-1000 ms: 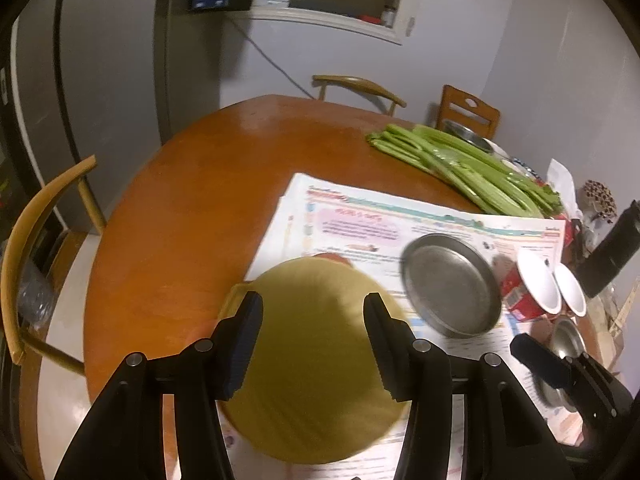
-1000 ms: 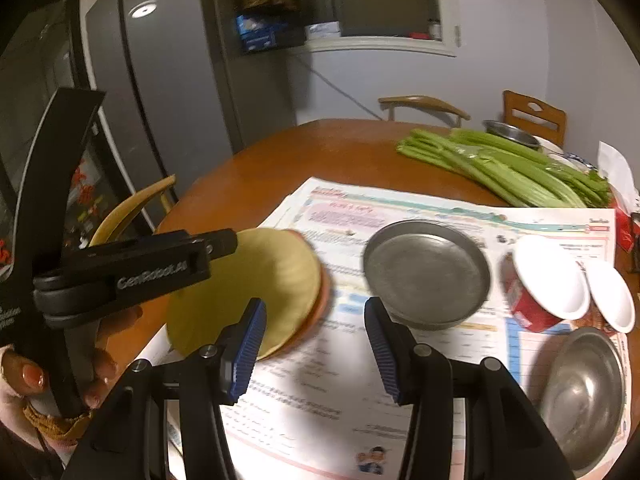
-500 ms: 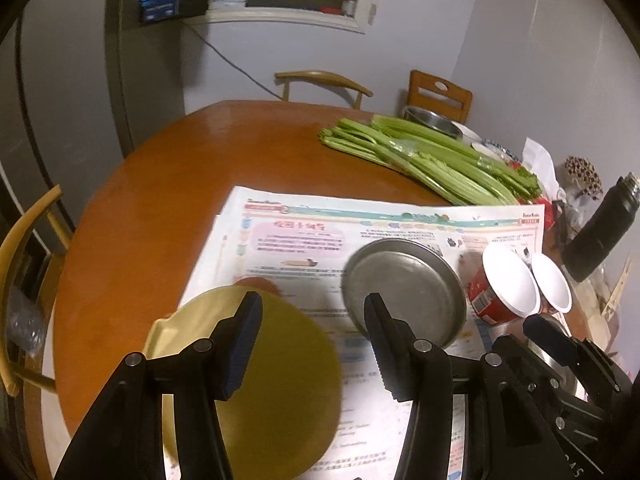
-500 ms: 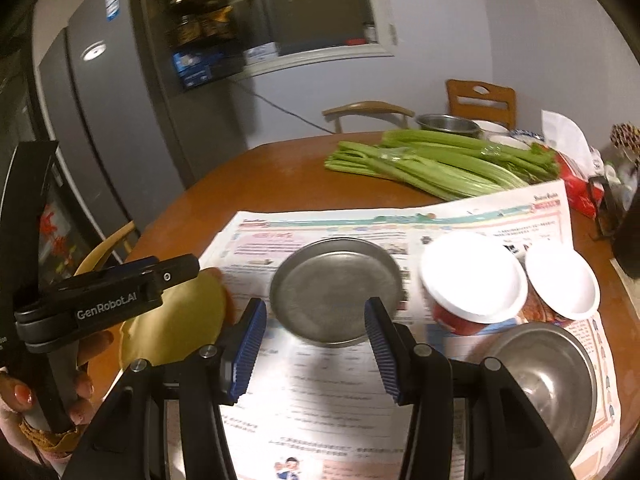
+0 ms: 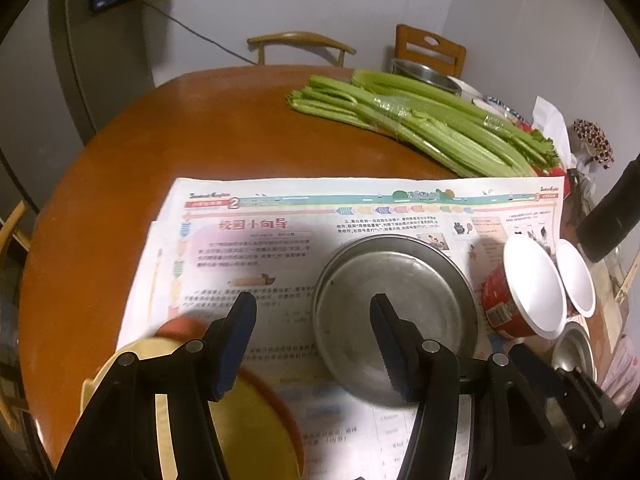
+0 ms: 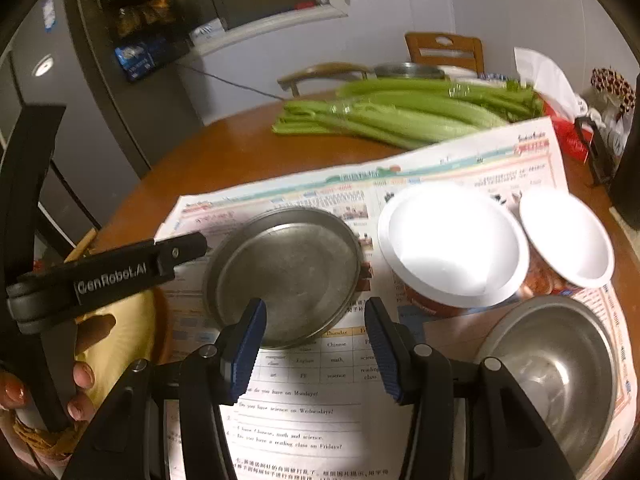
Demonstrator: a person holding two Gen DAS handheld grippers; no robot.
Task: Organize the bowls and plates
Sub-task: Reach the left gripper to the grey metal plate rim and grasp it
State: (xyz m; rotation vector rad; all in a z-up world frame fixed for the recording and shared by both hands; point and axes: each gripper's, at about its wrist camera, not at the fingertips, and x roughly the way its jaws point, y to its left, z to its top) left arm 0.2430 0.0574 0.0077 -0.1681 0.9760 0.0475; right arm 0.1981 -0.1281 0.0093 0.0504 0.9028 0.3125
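A round steel plate (image 5: pixel 396 316) (image 6: pixel 288 272) lies on a newspaper (image 5: pixel 280 216). My left gripper (image 5: pixel 312 300) hovers over the plate's left rim; its jaws are opening with nothing between them. A yellow plate (image 5: pixel 248 432) (image 6: pixel 128 332) rests on an orange one at the lower left. My right gripper (image 6: pixel 313 305) stands open and empty just before the steel plate's near rim. Right of that plate sit two white bowls with red outsides (image 6: pixel 452 244) (image 6: pixel 568 236) and a steel bowl (image 6: pixel 552 368). A hand (image 6: pixel 80 376) holds the left gripper's body (image 6: pixel 108 276).
A bundle of celery (image 5: pixel 420 124) lies across the far side of the round wooden table (image 5: pixel 160 140). A black bottle (image 5: pixel 612 220) and clutter stand at the right edge. Another steel bowl (image 5: pixel 424 74) sits behind the celery. Chairs (image 5: pixel 300 40) ring the table.
Both grippers have moved right, from the yellow plate to the steel plate. The yellow plate has slid to the lower left of the views. The left jaws stand wider.
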